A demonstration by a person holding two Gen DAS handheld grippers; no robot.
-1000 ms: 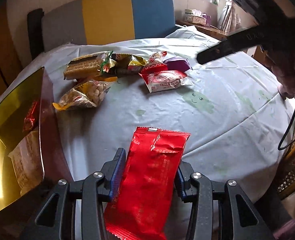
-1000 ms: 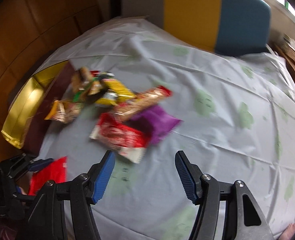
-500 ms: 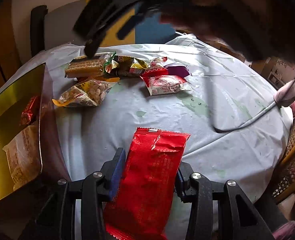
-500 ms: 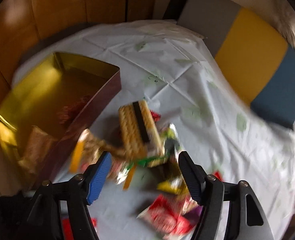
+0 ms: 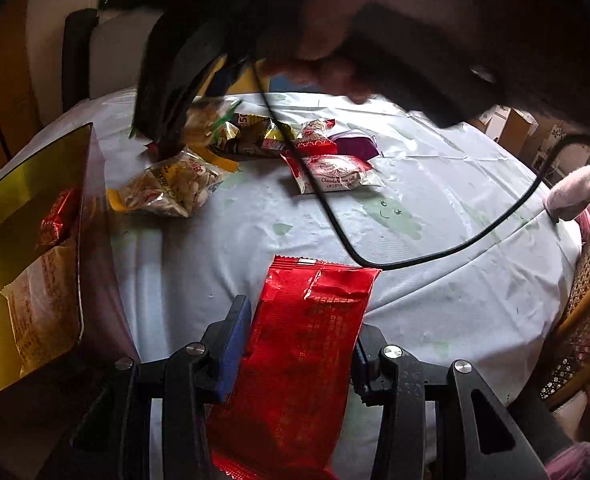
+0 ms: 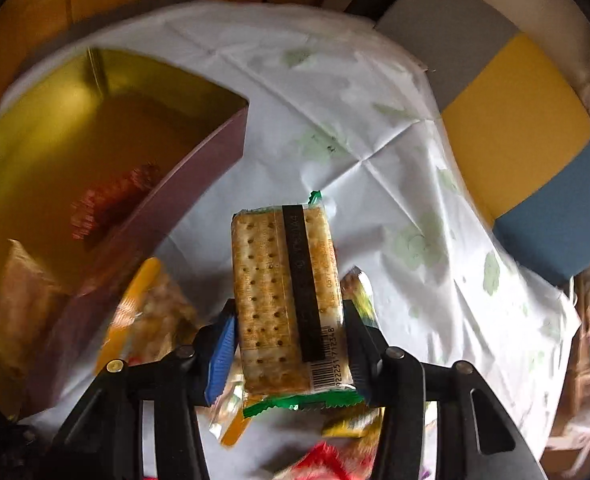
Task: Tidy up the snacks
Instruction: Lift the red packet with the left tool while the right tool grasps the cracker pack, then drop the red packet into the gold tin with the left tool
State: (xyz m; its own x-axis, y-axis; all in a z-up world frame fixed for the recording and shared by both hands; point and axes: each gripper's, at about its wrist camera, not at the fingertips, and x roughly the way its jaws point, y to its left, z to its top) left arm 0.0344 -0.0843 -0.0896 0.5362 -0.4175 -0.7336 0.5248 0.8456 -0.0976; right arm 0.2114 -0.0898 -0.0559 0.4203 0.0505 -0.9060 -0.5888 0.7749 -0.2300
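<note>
Snacks lie scattered on the desk (image 5: 435, 216), which wears a pale cloth printed with faint green figures. At the far left stands a tin box (image 5: 27, 184) with a gold inside and a dull purple outer wall; a small red packet (image 5: 57, 216) and a clear bag of pale biscuits (image 5: 43, 300) lie in it. Just right of the box rests a clear bag of pale nuts (image 5: 175, 184) with yellow ends. Behind it sits a heap of crumpled yellow wrappers (image 5: 255, 136), then a red-and-white chocolate roll packet (image 5: 335, 174) with a purple packet (image 5: 355, 146) touching its far side.

Low in the left wrist view, the left tool (image 5: 299, 344) is clamped on a long glossy red packet (image 5: 307, 340), creased, with a crimped top edge, which points away over the cloth.

In the right wrist view, the right tool (image 6: 287, 344) has just closed its jaws onto a cracker pack (image 6: 287, 296): clear film over golden, dotted crackers, a black stripe down its length, a barcode and a green zigzag seal at the near end. It is held above the snack heap, just beside the box's corner. A black cable (image 5: 347, 236) trails from this tool across the cloth.
</note>
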